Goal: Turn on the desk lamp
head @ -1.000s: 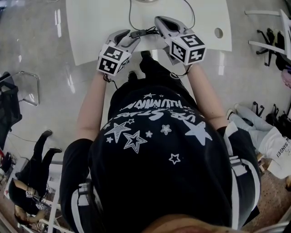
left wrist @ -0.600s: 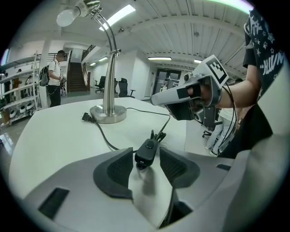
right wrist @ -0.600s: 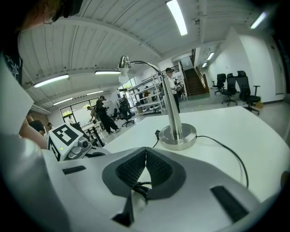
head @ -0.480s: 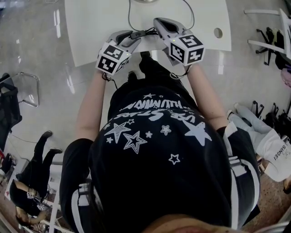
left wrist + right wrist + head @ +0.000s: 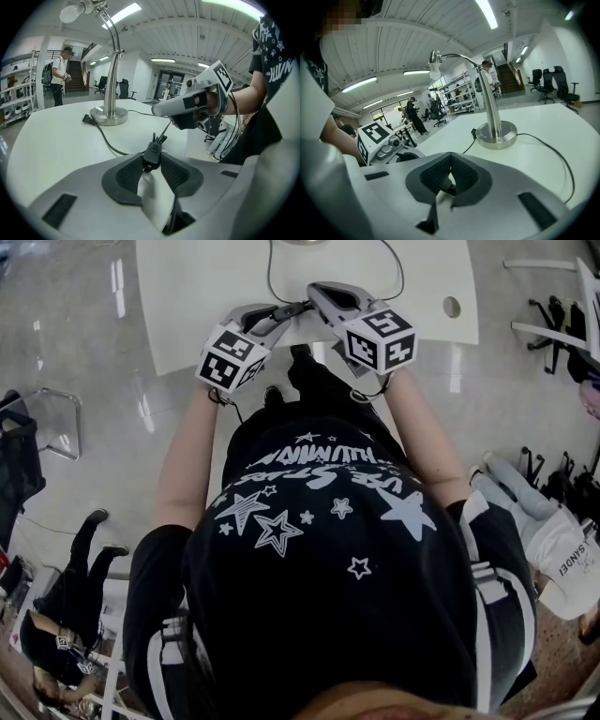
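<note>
A silver desk lamp [image 5: 108, 115] with an unlit bulb [image 5: 70, 13] stands on the white table [image 5: 206, 296]; its base [image 5: 497, 133] also shows in the right gripper view. Its black cord [image 5: 105, 140] runs to an inline switch [image 5: 152, 152] near the table's front edge. My left gripper [image 5: 151, 164] has its jaws closing, and the pads touch both sides of the switch [image 5: 286, 310]. My right gripper [image 5: 451, 173] is shut on the cord just beyond the switch. In the head view my left gripper [image 5: 272, 313] and right gripper [image 5: 314, 292] nearly meet.
A plug [image 5: 87, 119] lies beside the lamp base. The table has a round cable hole [image 5: 452, 307] at the right. People stand in the background, among them one by shelves [image 5: 58, 70]. Office chairs [image 5: 548, 84] are far back.
My right gripper has shifted a little to the left, closer to the left gripper. The left gripper has barely moved.
</note>
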